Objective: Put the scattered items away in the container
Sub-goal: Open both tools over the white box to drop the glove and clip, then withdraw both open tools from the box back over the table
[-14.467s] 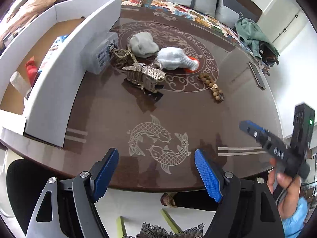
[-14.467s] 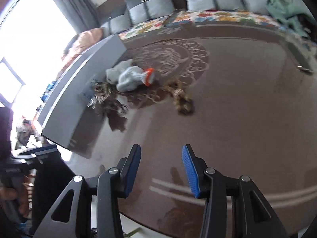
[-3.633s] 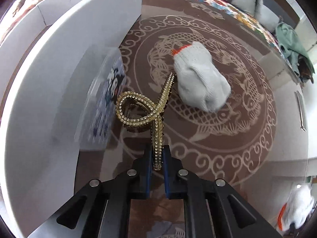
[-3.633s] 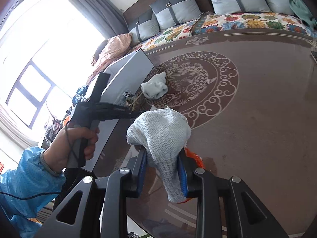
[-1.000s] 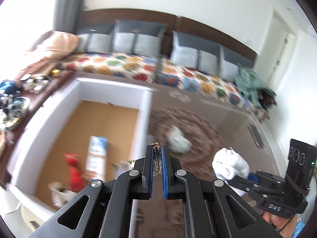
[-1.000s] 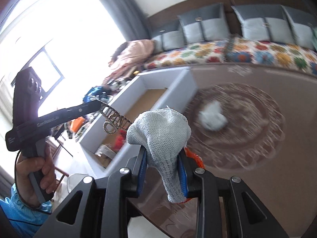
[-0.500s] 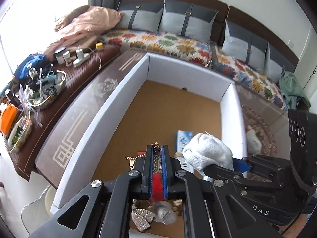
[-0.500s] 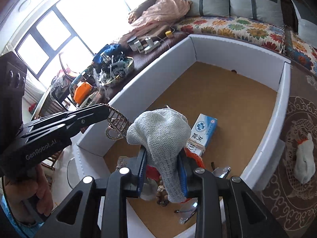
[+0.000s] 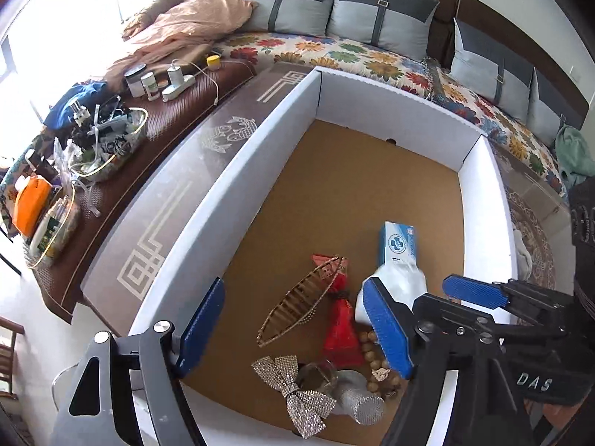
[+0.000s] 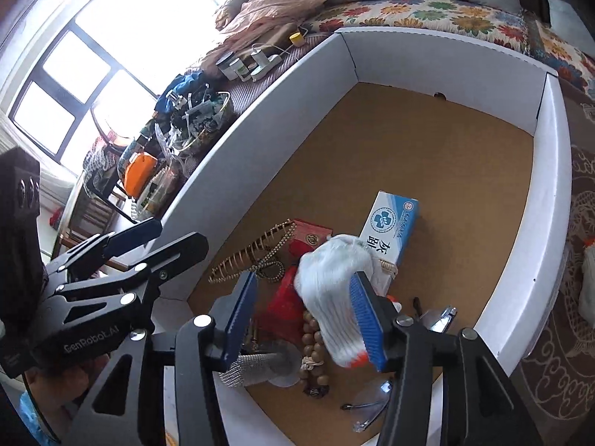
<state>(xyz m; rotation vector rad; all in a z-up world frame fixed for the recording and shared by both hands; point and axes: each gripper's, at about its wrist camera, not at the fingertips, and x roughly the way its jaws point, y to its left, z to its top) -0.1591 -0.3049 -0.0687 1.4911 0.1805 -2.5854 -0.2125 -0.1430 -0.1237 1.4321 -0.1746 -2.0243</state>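
Note:
The white container with a brown cardboard floor fills both views. My left gripper hangs over its near end, jaws opening, nothing between them. The gold rhinestone hair clip lies loose on the floor below. My right gripper is also opening. The white knit glove with an orange cuff is blurred between its fingers, leaning on the right pad, not pinched. A second white glove lies on the table outside the container.
Inside the container lie a blue-and-white carton, a red pouch, wooden beads, a rhinestone bow and clear glasses. A cluttered bench with baskets runs along the left. A cushioned sofa stands behind.
Both grippers came over the container and sank a little. The left jaws opened and the hair clip dropped onto the floor of the container. The right jaws widened and the glove slipped loose.

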